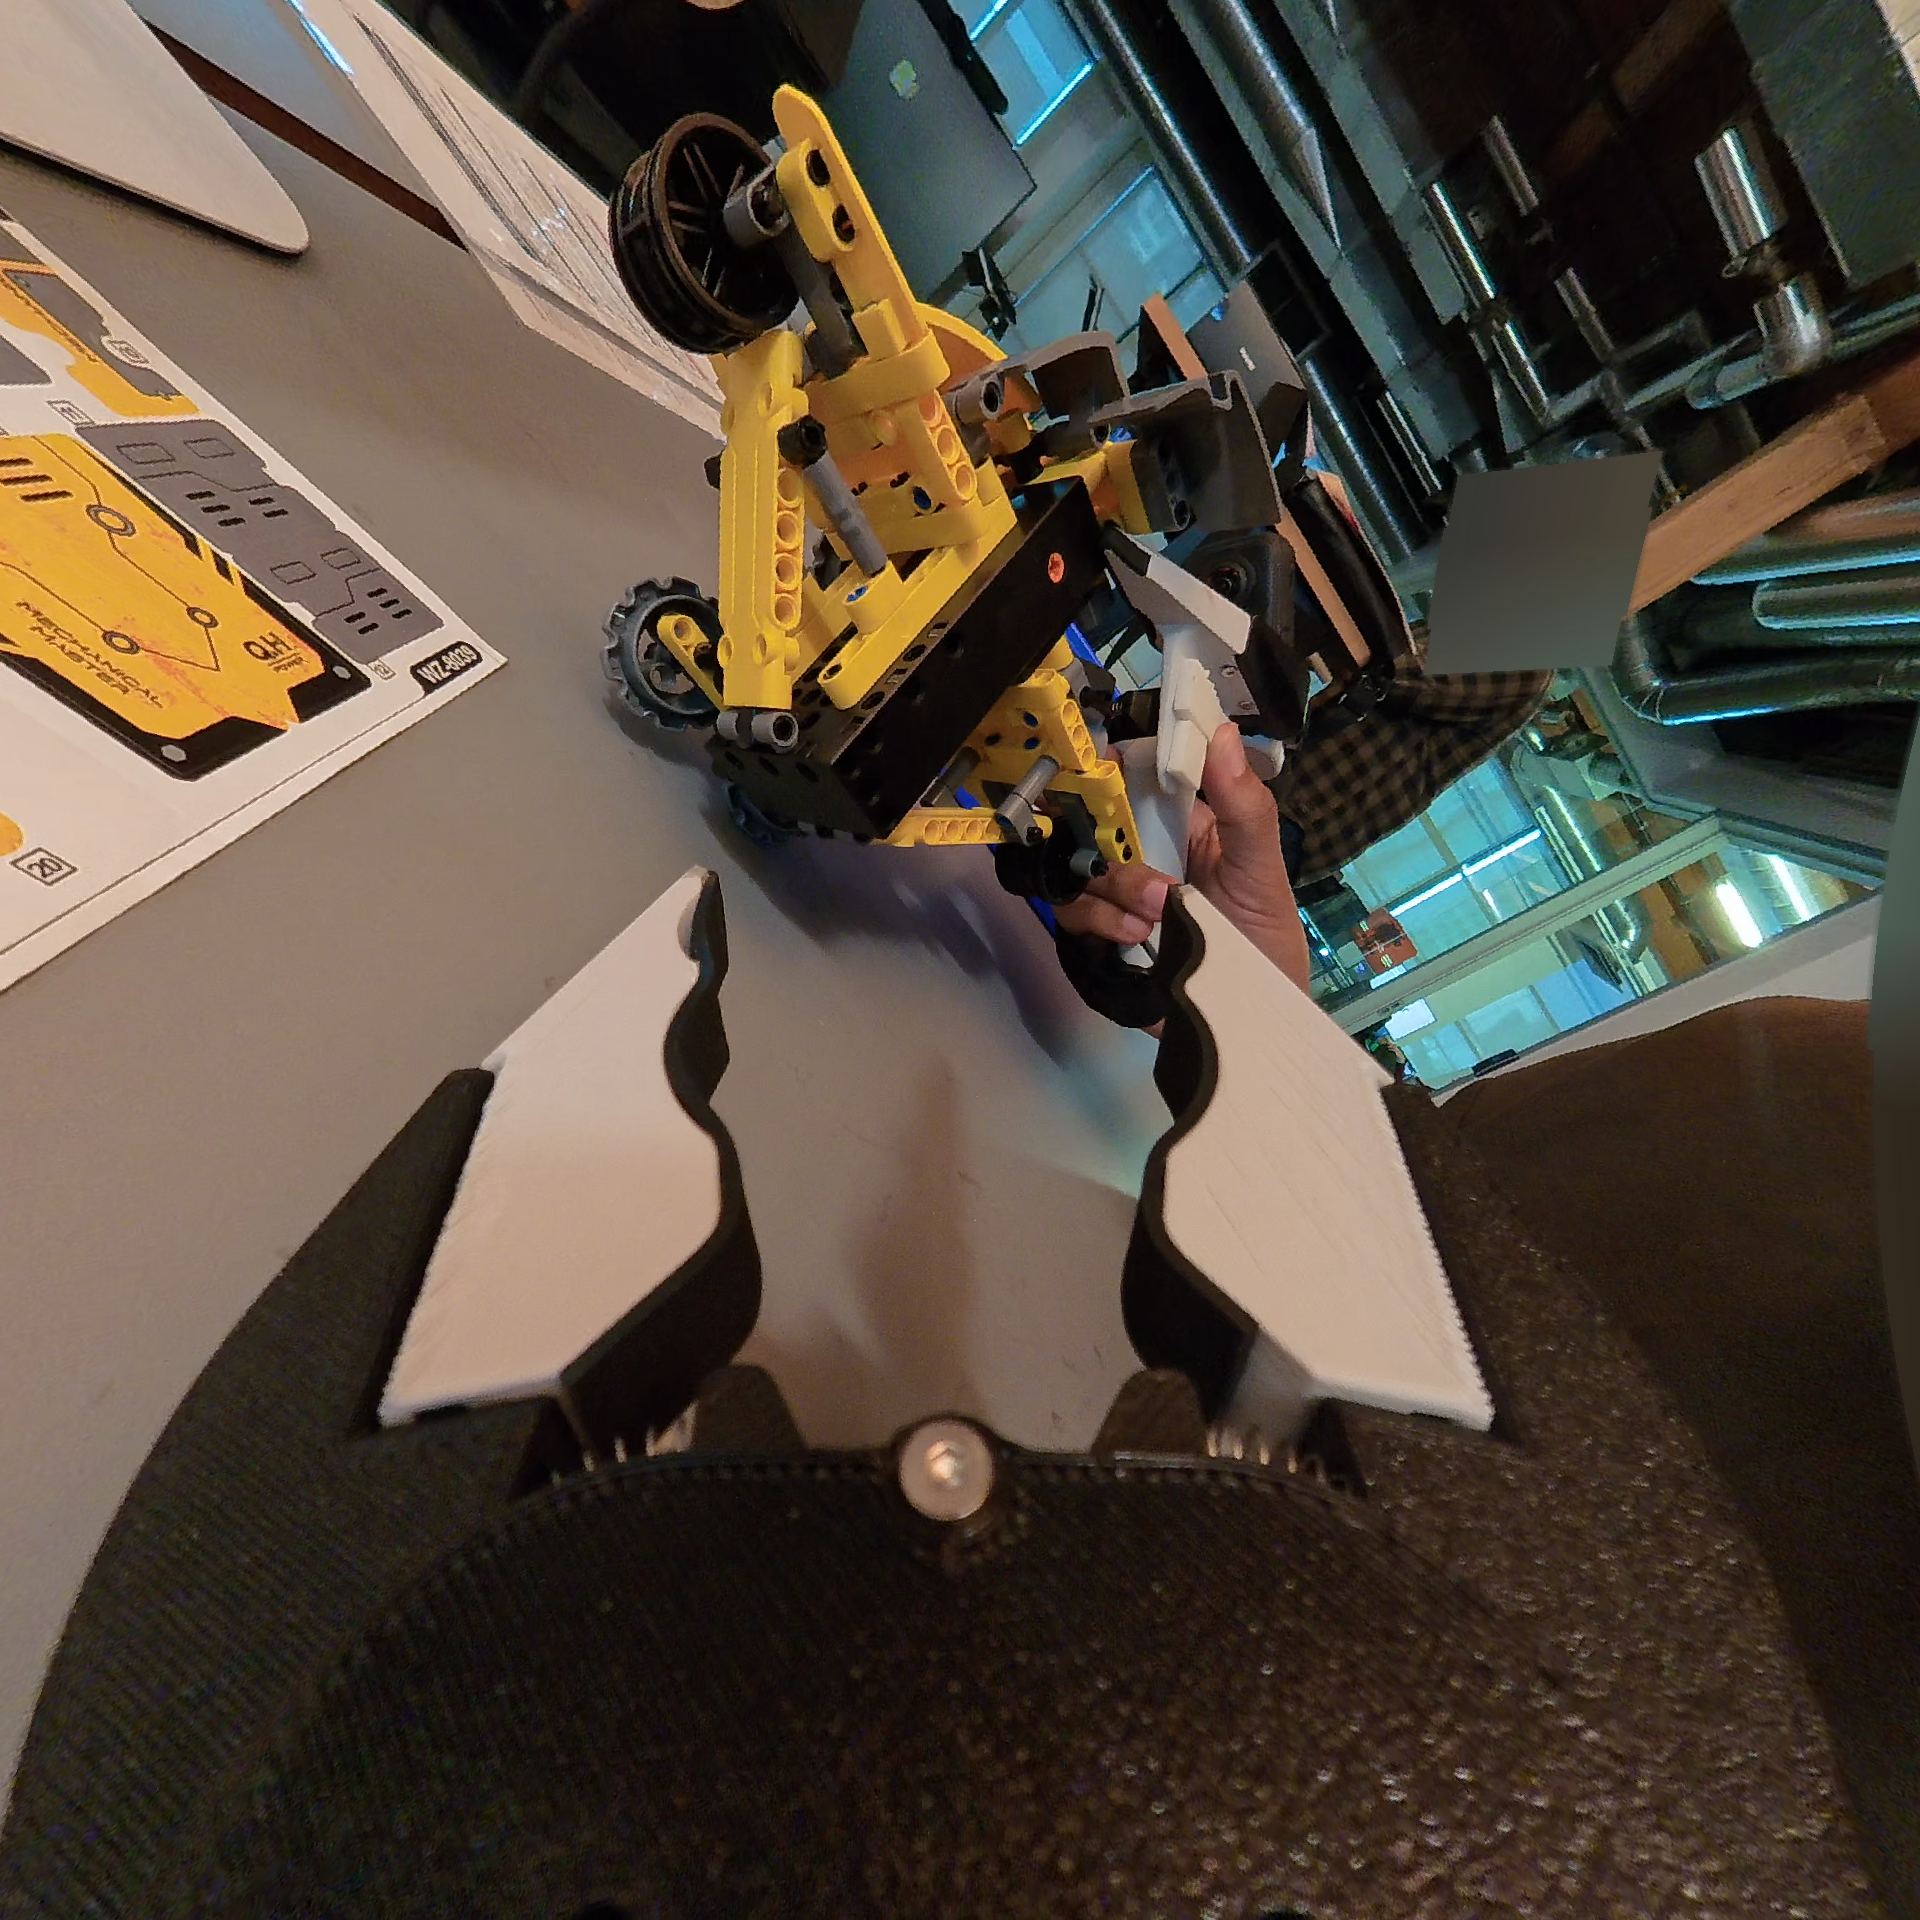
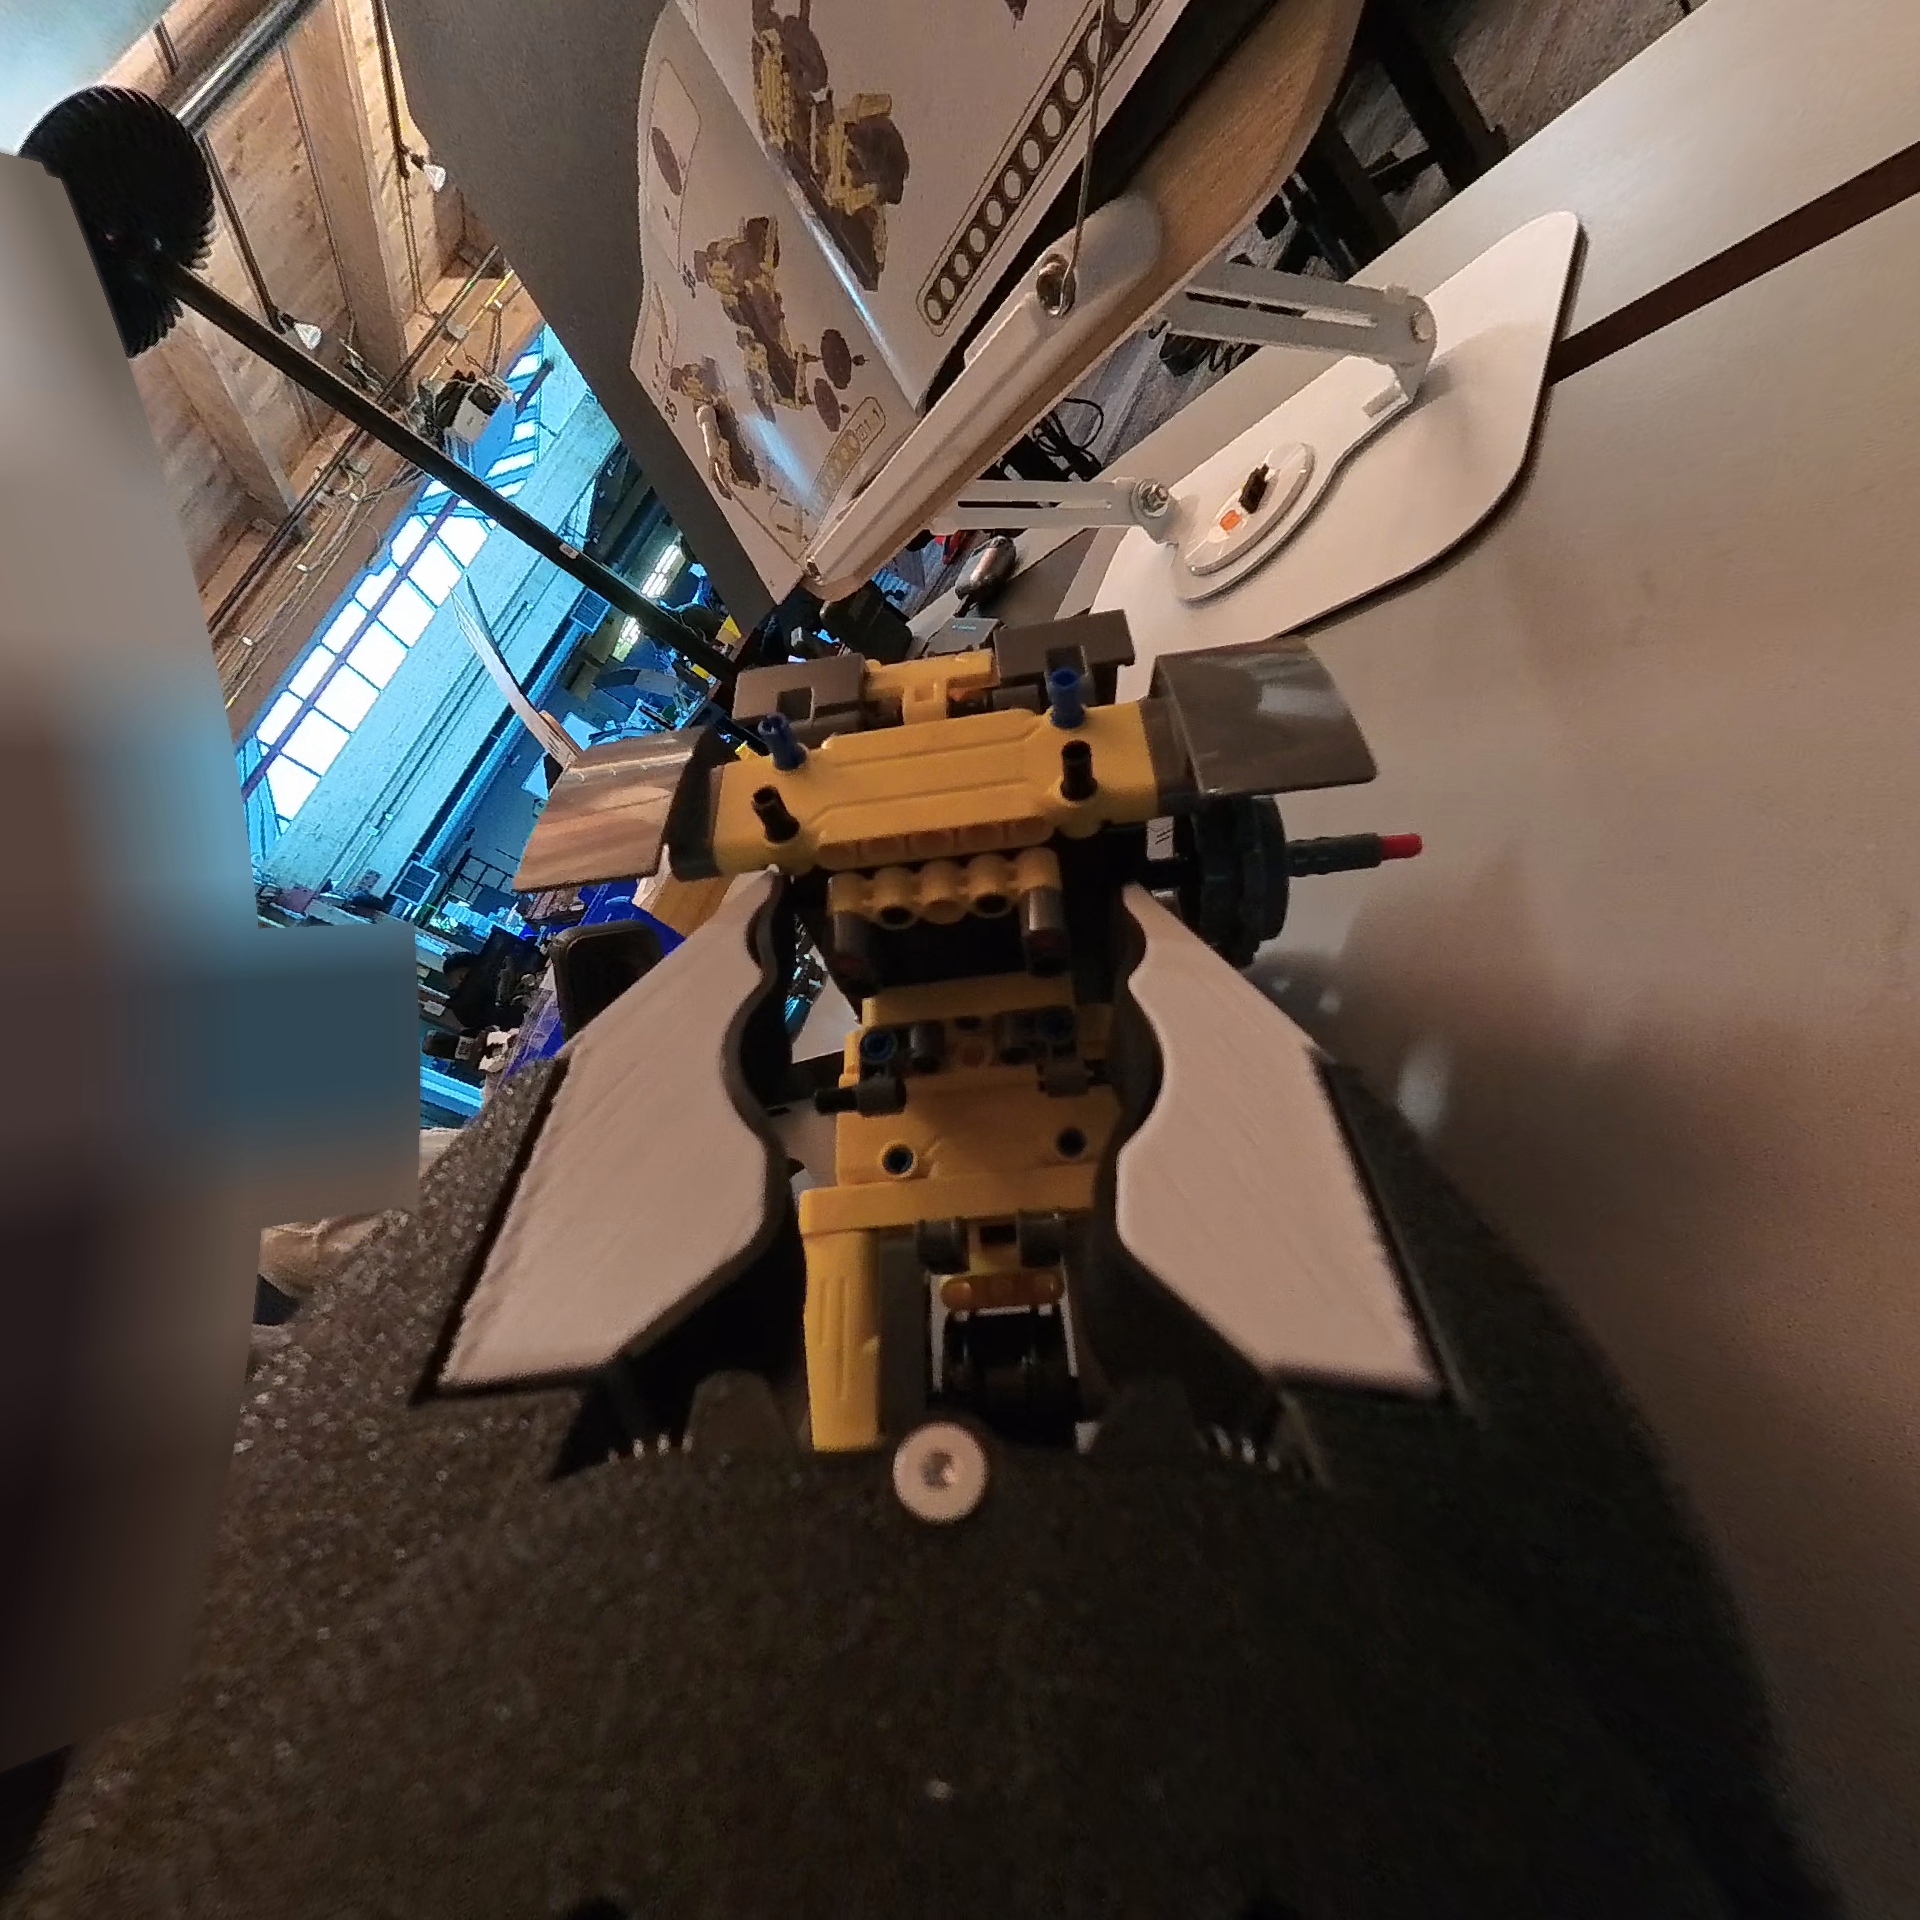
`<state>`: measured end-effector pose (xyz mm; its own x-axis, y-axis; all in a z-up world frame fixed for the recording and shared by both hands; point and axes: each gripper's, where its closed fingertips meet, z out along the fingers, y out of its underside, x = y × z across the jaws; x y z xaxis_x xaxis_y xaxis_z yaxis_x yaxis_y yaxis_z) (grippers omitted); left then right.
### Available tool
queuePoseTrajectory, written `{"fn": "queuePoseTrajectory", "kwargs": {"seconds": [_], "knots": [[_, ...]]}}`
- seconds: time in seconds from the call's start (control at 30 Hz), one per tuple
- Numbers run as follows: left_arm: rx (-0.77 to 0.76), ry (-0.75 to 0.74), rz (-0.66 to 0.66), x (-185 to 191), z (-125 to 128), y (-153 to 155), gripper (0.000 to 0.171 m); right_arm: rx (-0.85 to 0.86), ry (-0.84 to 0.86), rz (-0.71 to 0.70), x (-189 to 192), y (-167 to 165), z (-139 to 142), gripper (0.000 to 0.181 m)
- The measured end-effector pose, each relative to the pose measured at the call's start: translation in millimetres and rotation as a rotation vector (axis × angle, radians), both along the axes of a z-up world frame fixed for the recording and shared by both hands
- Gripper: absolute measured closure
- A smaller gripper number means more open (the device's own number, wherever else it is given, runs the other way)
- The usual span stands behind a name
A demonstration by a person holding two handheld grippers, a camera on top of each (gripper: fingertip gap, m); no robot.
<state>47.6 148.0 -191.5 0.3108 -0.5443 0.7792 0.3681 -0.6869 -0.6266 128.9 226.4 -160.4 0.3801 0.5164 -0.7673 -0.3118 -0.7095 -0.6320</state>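
Note:
A yellow and black brick-built model vehicle (image 1: 883, 540) with black wheels stands tilted over the grey table (image 1: 343, 1039), its lower gear wheel by the surface. My left gripper (image 1: 940, 920) is open and empty, a short way in front of the model. My right gripper (image 2: 951, 899) is shut on the model (image 2: 935, 790), its white fingers (image 2: 665, 1143) pressing both sides of the dark frame. In the left wrist view the right gripper (image 1: 1190, 675) and the hand holding it (image 1: 1236, 831) show behind the model.
A yellow and grey sticker sheet (image 1: 156, 582) lies at the left. An instruction booklet (image 2: 831, 239) sits on a white holder with a flat base (image 2: 1455, 343). A small white disc (image 2: 1247, 509) carries tiny parts. A person in a checked shirt (image 1: 1403, 748) is beyond the table.

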Motion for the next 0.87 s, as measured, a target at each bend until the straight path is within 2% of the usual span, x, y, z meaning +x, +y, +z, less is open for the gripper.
{"fn": "queuePoseTrajectory", "kwargs": {"seconds": [0.4, 0.87], "knots": [[0.001, 0.001, 0.001, 0.0, -0.1, 0.0, 0.09, 0.173, -0.198, 0.106, -22.1, -21.1, 2.0, 0.123], [0.001, 0.002, 0.003, -0.1, -0.2, 0.2, 0.09, 0.386, -0.456, 0.218, -50.7, -45.6, -8.6, 0.122]]}}
